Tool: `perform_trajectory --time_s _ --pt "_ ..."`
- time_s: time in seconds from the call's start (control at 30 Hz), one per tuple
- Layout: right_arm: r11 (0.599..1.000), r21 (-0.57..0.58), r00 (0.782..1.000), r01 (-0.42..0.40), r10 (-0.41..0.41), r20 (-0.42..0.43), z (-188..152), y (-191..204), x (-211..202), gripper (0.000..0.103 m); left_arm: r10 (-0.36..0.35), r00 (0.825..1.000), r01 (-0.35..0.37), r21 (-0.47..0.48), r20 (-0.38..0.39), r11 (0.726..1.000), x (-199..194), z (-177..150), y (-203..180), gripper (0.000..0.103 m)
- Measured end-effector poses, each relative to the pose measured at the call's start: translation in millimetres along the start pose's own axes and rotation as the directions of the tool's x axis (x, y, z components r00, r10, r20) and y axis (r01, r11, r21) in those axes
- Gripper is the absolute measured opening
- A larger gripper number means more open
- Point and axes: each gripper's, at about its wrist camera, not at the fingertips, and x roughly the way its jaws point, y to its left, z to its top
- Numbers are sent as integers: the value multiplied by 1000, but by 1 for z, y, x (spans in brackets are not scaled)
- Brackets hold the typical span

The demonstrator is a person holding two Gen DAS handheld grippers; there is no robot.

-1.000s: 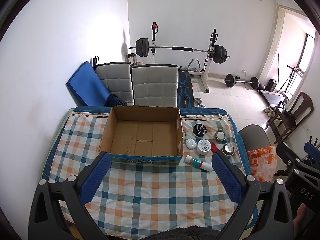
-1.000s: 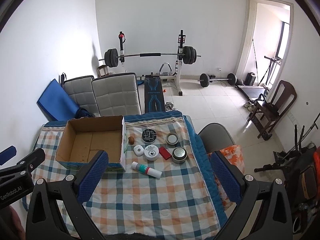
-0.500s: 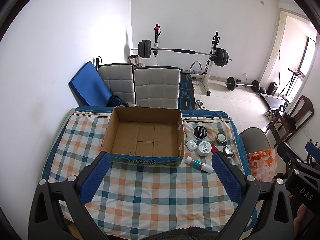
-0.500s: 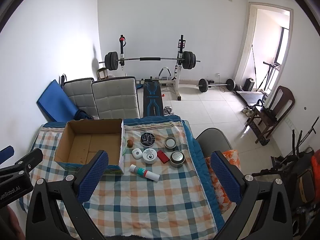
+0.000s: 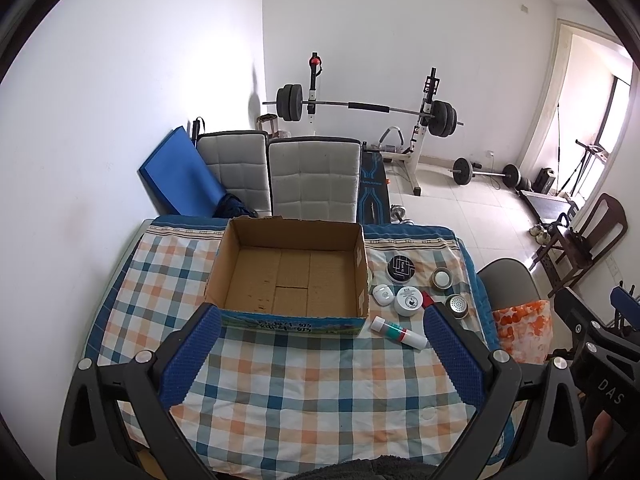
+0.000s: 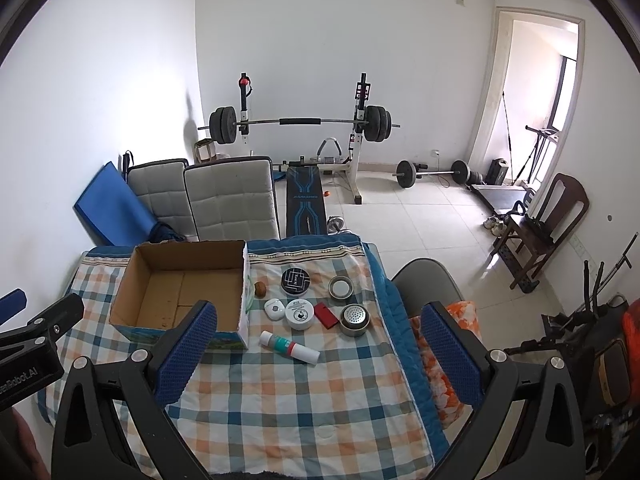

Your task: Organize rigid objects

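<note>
From the left wrist view I see my left gripper spread wide with nothing between its blue pads, held above the checked tablecloth. The cardboard box sits in the middle of that frame, open, and I see only bare cardboard on its floor. Its right wall hides whatever lies tight against that side; only in the right wrist view do I make out a small brown round object there, too small to identify.

My right gripper is likewise wide apart and holds nothing. Right of the box, centre of that frame, lie the loose items: a black round tin, a silver-rimmed lid, a small white case, a white round jar, a red flat piece, a perforated metal cap, and a white tube lying on its side nearest me. In the left view the right pad covers part of the red piece and the edge of the metal cap. The jar's label print is unreadable. At the left edge of the right view the other gripper's body is cut off by the frame.
</note>
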Motion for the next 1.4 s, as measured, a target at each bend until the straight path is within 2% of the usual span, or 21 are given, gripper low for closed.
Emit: perform_trajectory --time_s 0.3,0.5,0.7,0.87,0.97,1.07,1.13,1.2,1.3,1.4 --pt "1000 5 1000 -14 14 -13 -3 -3 2 103 -7 1000 7 -1 -10 1000 1 -2 -2 103" --pt "998 49 994 -48 53 -94 -4 -15 24 103 -33 998 33 13 -49 999 17 -1 -9 103" --pt "995 99 979 -27 47 -200 2 -48 79 103 -89 987 96 47 -134 994 65 13 -38 103" --pt "996 91 946 14 16 -324 14 -84 164 103 -121 965 136 49 -232 989 133 38 -68 103" --pt "995 88 904 41 1 -427 14 -102 236 103 -94 951 119 71 -296 990 188 53 -93 103" --pt "992 115 838 60 12 -545 2 -120 321 103 -40 933 91 128 -357 988 244 60 -120 103" --pt "986 152 783 68 42 -620 -12 -127 380 103 11 926 60 178 -378 982 277 60 -138 103" --pt "980 182 732 82 65 -678 -29 -132 427 102 64 910 34 229 -410 973 314 58 -154 103" --pt "974 205 666 97 90 -741 -52 -131 487 101 123 882 11 281 -455 960 365 54 -171 103" --pt "968 227 606 110 116 -787 -74 -127 528 99 167 857 -4 319 -488 948 410 51 -181 103"
